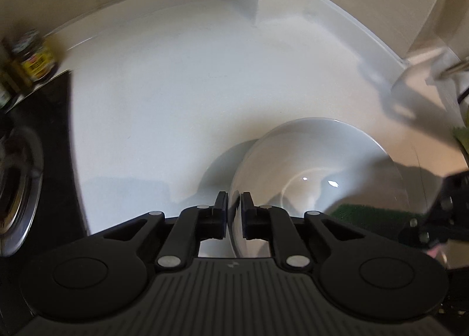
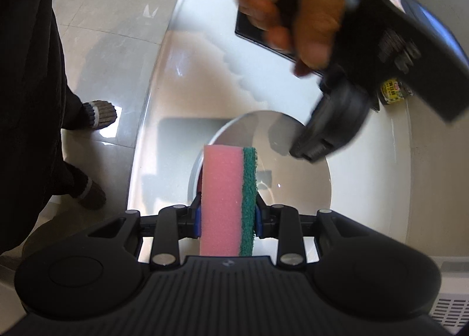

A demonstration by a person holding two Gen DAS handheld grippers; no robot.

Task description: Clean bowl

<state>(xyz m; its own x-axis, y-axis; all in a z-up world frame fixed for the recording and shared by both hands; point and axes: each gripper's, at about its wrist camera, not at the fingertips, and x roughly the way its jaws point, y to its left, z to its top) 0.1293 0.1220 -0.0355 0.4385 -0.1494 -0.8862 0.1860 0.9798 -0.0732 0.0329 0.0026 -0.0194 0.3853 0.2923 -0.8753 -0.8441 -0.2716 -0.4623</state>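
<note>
1. Left wrist view: the left gripper (image 1: 234, 204) points down at a white bowl (image 1: 316, 172) that sits on the white countertop (image 1: 176, 95), and the bowl's rim runs straight into the narrow slot between the two black fingers.
2. The gap there is slim, and I cannot tell whether the pads are actually pressing on the rim or only straddling it.
3. The bowl looks tipped, its glossy inside facing the camera with two small glints of light in the bottom.
4. Off to the left stands a small jar with a yellow label (image 1: 35, 57), blurred, next to a dark hob with a shiny metal ring (image 1: 17, 189).
5. At the right edge a bit of the other gripper's black frame pokes in, with a strip of green scouring pad showing through the bowl's edge.
6. In the right wrist view, the right gripper (image 2: 227, 216) is clamped on a sponge (image 2: 228, 201), pink foam on the left and a green scouring layer on the right, held upright between the blue-tipped pads.
7. The sponge's far end sits just over the near rim of the bowl.
8. Across the bowl, a bare hand (image 2: 307, 8) grips the handle of the left gripper, whose black head reaches the bowl's far edge.
9. On the tiled floor (image 2: 111, 28) to the left are the person's dark trousers and slippered feet (image 2: 99, 114).
</note>
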